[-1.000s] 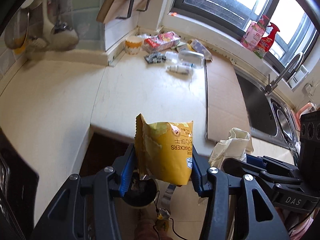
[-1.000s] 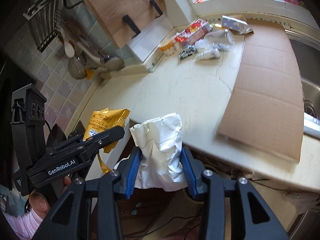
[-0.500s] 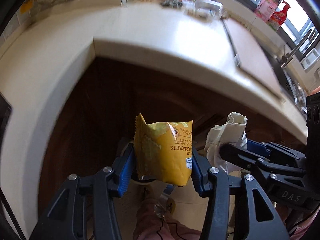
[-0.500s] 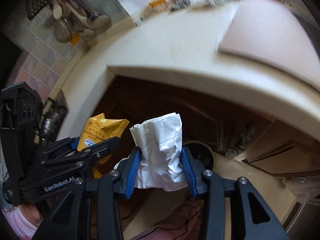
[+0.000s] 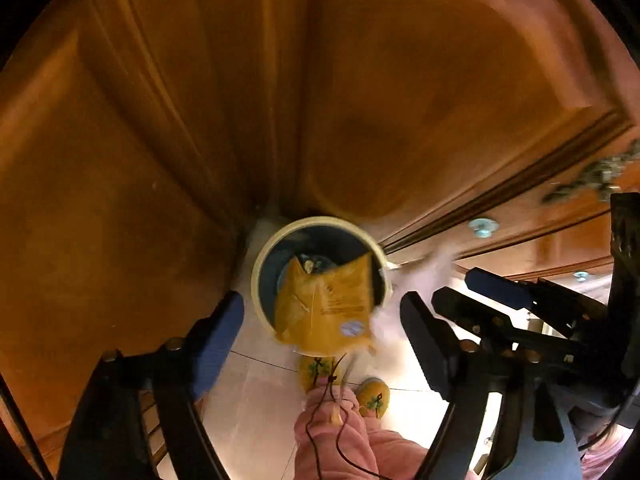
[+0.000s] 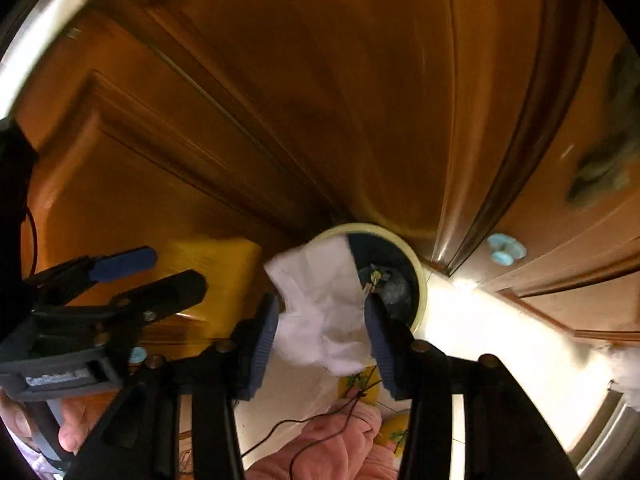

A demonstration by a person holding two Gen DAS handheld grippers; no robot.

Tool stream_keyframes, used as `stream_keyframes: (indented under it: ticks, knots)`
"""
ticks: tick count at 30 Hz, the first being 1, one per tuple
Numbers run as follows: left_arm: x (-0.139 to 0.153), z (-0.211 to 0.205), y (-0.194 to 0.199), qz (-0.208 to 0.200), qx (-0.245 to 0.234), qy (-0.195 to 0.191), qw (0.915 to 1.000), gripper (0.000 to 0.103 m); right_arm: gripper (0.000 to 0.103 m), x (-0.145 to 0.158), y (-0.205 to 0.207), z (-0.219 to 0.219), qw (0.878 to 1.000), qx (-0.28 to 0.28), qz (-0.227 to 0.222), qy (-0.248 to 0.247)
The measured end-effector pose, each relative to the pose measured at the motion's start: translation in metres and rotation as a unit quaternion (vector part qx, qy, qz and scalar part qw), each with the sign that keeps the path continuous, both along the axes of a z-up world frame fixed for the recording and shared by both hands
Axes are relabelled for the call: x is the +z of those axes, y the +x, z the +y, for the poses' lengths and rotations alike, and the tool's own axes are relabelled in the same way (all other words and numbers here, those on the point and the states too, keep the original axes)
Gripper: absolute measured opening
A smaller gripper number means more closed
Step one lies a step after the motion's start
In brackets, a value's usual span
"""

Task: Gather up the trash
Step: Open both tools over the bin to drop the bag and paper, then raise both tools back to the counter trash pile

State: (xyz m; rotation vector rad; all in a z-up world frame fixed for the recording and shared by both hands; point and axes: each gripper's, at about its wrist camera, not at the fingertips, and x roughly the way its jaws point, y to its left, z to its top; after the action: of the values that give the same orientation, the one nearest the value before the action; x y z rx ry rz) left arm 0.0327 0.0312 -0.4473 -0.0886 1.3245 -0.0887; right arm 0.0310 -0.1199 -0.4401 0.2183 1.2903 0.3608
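- Kitchen floor (image 5: 256,400), pale tile, is nearest to both wrist views. The holder's pink trouser leg (image 5: 340,440) and yellow slippers (image 5: 372,396) are on it.
- Left gripper (image 5: 320,304): tongs spread wide, pointed steeply down. Neither pad touches the yellow cracker packet (image 5: 332,300).
- The packet is loose and motion-blurred. It overlaps the near rim of the trash bin (image 5: 260,276), part over the mouth and part over the floor side. Judgement: it may catch on the rim or fall short.
- Right gripper (image 6: 320,312): also pointed down, to the right of the left one. Its pads pinch the crumpled white paper bag (image 6: 320,300) from both sides.
- The bag top covers the left part of the bin mouth; its bulk sits nearer than the rim.
- Step in hand, as judged: drop both pieces into the bin. To do it well, carry the right gripper farther, until the bag is fully over the dark opening. Then spread the tongs wide so the paper does not cling to a pad.
- Risk: light paper drifts, so let go low.
- Farthest: brown wooden cabinet doors (image 5: 400,100). The bin stands against them.
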Motion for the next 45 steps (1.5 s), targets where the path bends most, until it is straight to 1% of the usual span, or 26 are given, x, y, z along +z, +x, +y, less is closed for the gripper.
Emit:
stream_keyframes:
  ticks: [2, 4, 8, 9, 13, 19, 22, 27, 34, 37, 39, 41, 45]
  knots:
    - [-0.013, 0.003, 0.002, 0.007, 0.005, 0.009, 0.9999, 0.079, 0.046, -0.015, 0.003, 0.000, 1.000, -0.007, 0.005, 0.005]
    - [-0.023, 0.009, 0.002, 0.011, 0.013, 0.016, 0.9997, 0.079, 0.048, -0.024, 0.005, 0.000, 1.000, -0.011, 0.006, 0.000]
    - [-0.025, 0.011, 0.006, 0.010, 0.026, 0.018, 0.9995, 0.079, 0.048, -0.030, 0.005, 0.001, 1.000, -0.010, 0.010, -0.004]
    - [-0.024, 0.006, 0.007, 0.010, 0.028, 0.018, 0.9994, 0.079, 0.048, -0.029, 0.004, 0.002, 1.000, -0.008, 0.010, -0.006]
    - [-0.016, 0.010, 0.013, 0.003, 0.033, 0.018, 0.9993, 0.079, 0.048, -0.021, 0.002, 0.004, 1.000, 0.001, 0.010, -0.009]
    - [0.007, 0.011, 0.014, -0.004, 0.035, 0.018, 0.9992, 0.079, 0.048, 0.010, 0.002, 0.002, 1.000, -0.001, 0.007, -0.009]
    - [0.025, 0.008, 0.013, -0.007, 0.034, 0.015, 0.9993, 0.079, 0.048, 0.028, 0.000, 0.000, 1.000, -0.003, 0.001, -0.011]
    - [0.069, 0.002, 0.010, -0.017, 0.028, 0.015, 0.9993, 0.079, 0.048, 0.072, -0.004, -0.006, 1.000, -0.014, -0.003, -0.010]
    - [0.146, -0.007, 0.010, -0.030, 0.022, 0.008, 0.9993, 0.079, 0.048, 0.149, -0.010, -0.018, 0.999, -0.019, -0.027, -0.013]
    - [0.182, -0.012, 0.011, -0.045, 0.012, 0.009, 0.9989, 0.080, 0.048, 0.187, -0.010, -0.023, 0.999, -0.022, -0.040, -0.014]
    - [0.208, -0.015, 0.012, -0.059, 0.007, 0.010, 0.9982, 0.083, 0.048, 0.206, -0.010, -0.028, 0.998, -0.022, -0.049, -0.012]
    - [0.227, -0.018, 0.013, -0.069, 0.004, 0.008, 0.9976, 0.085, 0.048, 0.230, -0.011, -0.031, 0.998, -0.023, -0.060, -0.014]
    - [0.269, -0.023, 0.016, -0.091, -0.004, 0.001, 0.9958, 0.085, 0.048, 0.271, -0.009, -0.036, 0.996, -0.024, -0.080, -0.013]
